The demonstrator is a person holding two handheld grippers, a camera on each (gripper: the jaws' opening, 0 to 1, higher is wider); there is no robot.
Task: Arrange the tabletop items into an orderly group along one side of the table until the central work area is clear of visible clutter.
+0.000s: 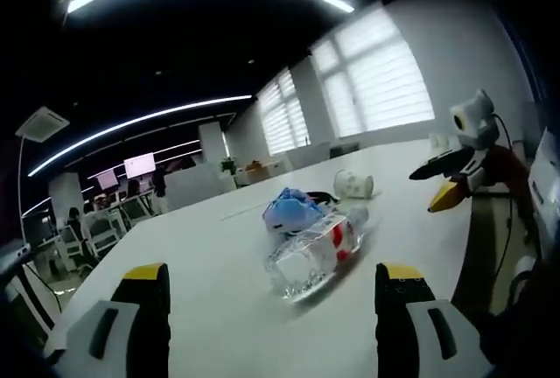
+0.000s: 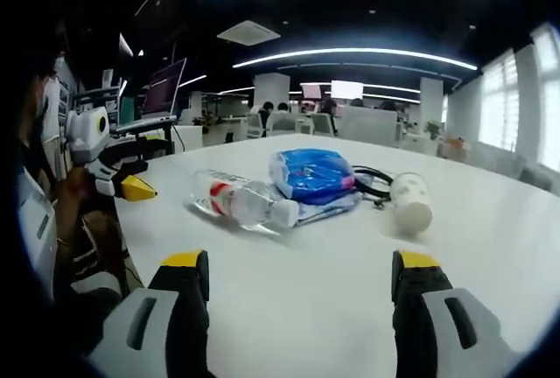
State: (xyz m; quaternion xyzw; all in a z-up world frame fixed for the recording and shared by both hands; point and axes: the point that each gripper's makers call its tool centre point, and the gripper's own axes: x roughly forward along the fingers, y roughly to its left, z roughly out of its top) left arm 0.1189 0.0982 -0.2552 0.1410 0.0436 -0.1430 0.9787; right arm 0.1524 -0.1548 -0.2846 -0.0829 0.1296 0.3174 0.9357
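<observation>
Tongs both wide, empty; bottle (image 2: 245, 201) lying ahead of right tongs (image 2: 299, 282) may roll off worktop (image 2: 490, 255) if nudged.

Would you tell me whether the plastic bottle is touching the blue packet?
Touching: the right gripper view shows the plastic bottle lying against the blue packet, no table visible between them.

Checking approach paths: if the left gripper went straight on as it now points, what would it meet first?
Probably the clear plastic bottle lying on the white table, directly ahead between the open jaws; depth is uncertain.
</observation>
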